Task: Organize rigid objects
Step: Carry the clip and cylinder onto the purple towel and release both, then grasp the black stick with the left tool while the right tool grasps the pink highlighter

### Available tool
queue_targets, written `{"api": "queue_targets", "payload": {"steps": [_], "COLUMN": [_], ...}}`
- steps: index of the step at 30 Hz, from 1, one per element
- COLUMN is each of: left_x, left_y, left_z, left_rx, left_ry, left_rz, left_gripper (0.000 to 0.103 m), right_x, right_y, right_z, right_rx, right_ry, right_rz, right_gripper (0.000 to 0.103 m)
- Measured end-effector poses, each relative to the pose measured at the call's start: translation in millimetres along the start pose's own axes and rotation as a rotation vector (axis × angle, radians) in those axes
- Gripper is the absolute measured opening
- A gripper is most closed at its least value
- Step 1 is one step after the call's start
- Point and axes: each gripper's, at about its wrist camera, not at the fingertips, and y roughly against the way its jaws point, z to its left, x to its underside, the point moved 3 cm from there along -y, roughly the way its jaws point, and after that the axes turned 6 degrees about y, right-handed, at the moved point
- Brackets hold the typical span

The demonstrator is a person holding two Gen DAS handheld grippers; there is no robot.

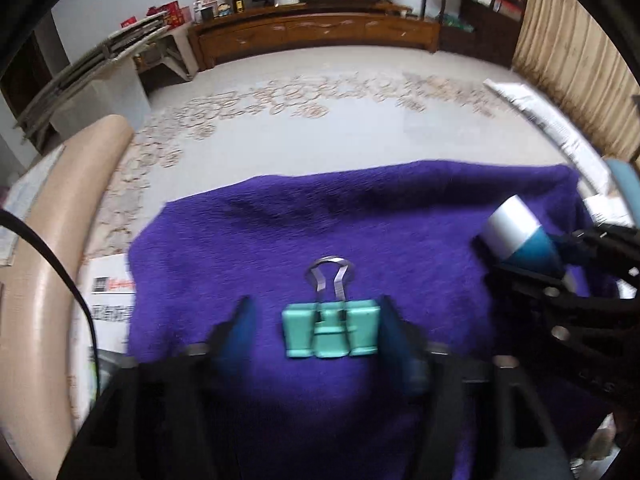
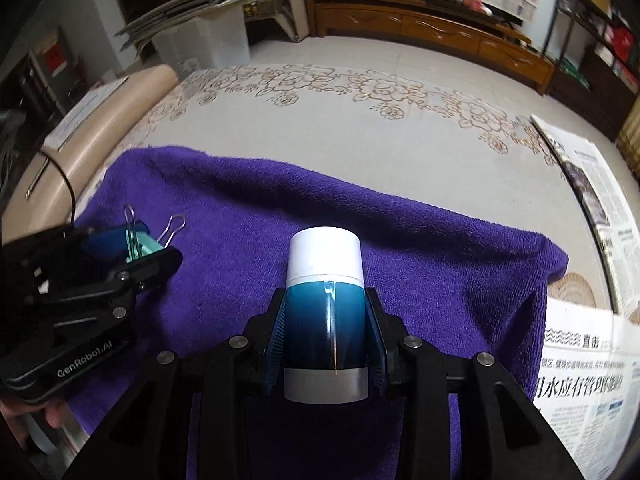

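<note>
A teal binder clip (image 1: 331,333) with silver wire handles lies on a purple towel (image 1: 360,232) between the fingers of my left gripper (image 1: 316,332). The jaws stand apart on either side of the clip, with a gap on the left side. The right wrist view shows the same clip (image 2: 138,242) between the left gripper's blue pads. My right gripper (image 2: 326,332) is shut on a blue tube with a white cap (image 2: 325,312), held above the towel (image 2: 400,248). The tube also shows at the right edge of the left wrist view (image 1: 520,236).
The towel lies on a white tablecloth with a gold floral pattern (image 2: 360,120). Newspapers (image 2: 592,380) lie at the right. A beige rolled edge (image 1: 52,240) runs along the left. A black cable (image 1: 60,272) hangs at the left.
</note>
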Motion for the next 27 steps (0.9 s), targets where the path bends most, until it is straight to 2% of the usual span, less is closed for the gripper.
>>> {"api": "queue_targets", "payload": {"steps": [1, 3, 4, 8, 9, 11, 12, 13, 15, 19, 24, 27], "left_x": [0, 1, 2, 10, 13, 21, 26, 36, 52, 103, 173, 205], "left_y": [0, -1, 0, 22, 34, 55, 65, 78, 94, 122, 133, 129], "left_z": [3, 9, 11, 18, 19, 19, 19, 19, 18, 17, 6, -8], "left_rx": [0.006, 0.045, 0.048, 0.075, 0.083, 0.090, 0.098, 0.111, 0.125, 0.173, 0.172, 0.149], "left_ry": [0.002, 0.030, 0.041, 0.082, 0.089, 0.098, 0.104, 0.110, 0.118, 0.169, 0.206, 0.194], "left_rz": [0.010, 0.024, 0.023, -0.017, -0.033, -0.065, -0.079, -0.091, -0.091, -0.077, -0.038, -0.015], "left_gripper": [0.079, 0.079, 0.079, 0.079, 0.081, 0.095, 0.103, 0.103, 0.103, 0.103, 0.103, 0.103], "right_x": [0, 0, 0, 4, 6, 12, 18, 25, 43, 92, 161, 193], "right_y": [0, -1, -1, 11, 21, 48, 65, 81, 108, 146, 183, 188], "right_z": [1, 4, 4, 3, 2, 2, 2, 1, -1, -4, -11, -26], "right_rx": [-0.009, -0.050, -0.061, -0.075, -0.083, -0.092, -0.088, -0.082, -0.071, -0.047, 0.008, -0.005], "right_ry": [0.016, 0.048, 0.056, 0.033, 0.018, -0.004, -0.017, -0.034, -0.066, -0.160, -0.255, -0.327], "right_rz": [0.003, 0.006, 0.003, 0.005, -0.020, -0.072, -0.104, -0.129, -0.151, -0.150, -0.182, -0.218], "right_gripper": [0.041, 0.056, 0.059, 0.060, 0.060, 0.060, 0.064, 0.068, 0.103, 0.103, 0.103, 0.103]}}
